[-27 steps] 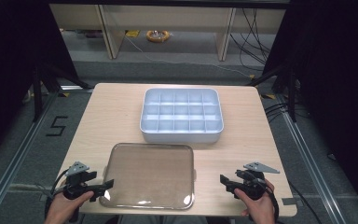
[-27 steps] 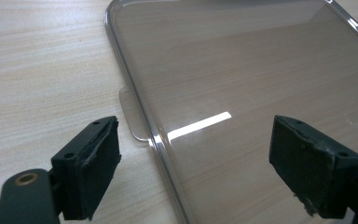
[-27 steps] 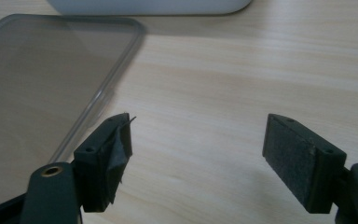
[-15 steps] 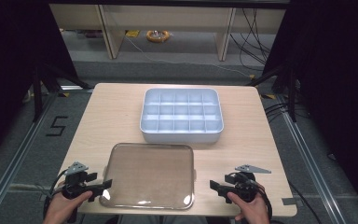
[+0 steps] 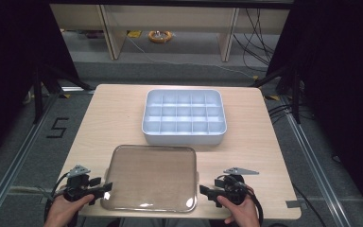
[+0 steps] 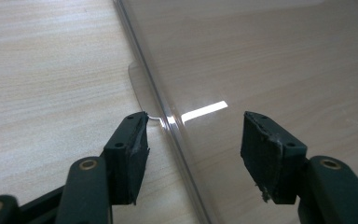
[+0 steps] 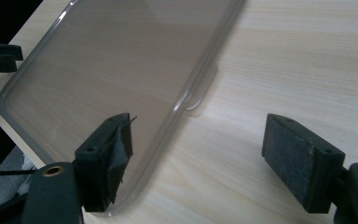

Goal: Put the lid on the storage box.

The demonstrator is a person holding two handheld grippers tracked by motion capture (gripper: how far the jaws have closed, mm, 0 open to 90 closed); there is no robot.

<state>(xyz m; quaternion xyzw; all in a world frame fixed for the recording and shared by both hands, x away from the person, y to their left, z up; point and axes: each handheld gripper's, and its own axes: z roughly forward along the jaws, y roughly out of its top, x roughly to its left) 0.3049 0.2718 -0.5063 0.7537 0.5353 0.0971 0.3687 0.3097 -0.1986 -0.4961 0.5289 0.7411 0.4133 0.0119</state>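
Lid (image 5: 151, 177), clear and slightly brown-tinted, lies flat on the near part of the wooden table (image 5: 113, 113), its front edge close to the table's front edge. I describe the scene from the left side to the right side.

At the left, the left gripper (image 5: 103, 190) is held by the person's left hand (image 5: 66, 208) at the lid's near left corner. In the left gripper view its jaws stand about half apart, one on each side of the lid's left rim (image 6: 168, 126). The outer pad (image 6: 133, 149) is just beside the small clear tab (image 6: 140, 84) on this rim, and the inner pad (image 6: 265, 154) is over the lid's flat top. The pads do not press on the lid.

In the middle, behind the lid and a little to the right, stands the light blue compartment tray (image 5: 184, 117), open, apart from the lid.

At the right, the right gripper (image 5: 205, 191) is held by the right hand (image 5: 241, 210), just beside the lid's near right corner. In the right gripper view its jaws are wide apart: one pad (image 7: 114, 149) is over the lid's corner, the other pad (image 7: 298, 158) is over bare table. The lid's right rim with its tab (image 7: 200, 91) lies between them, not pinched.
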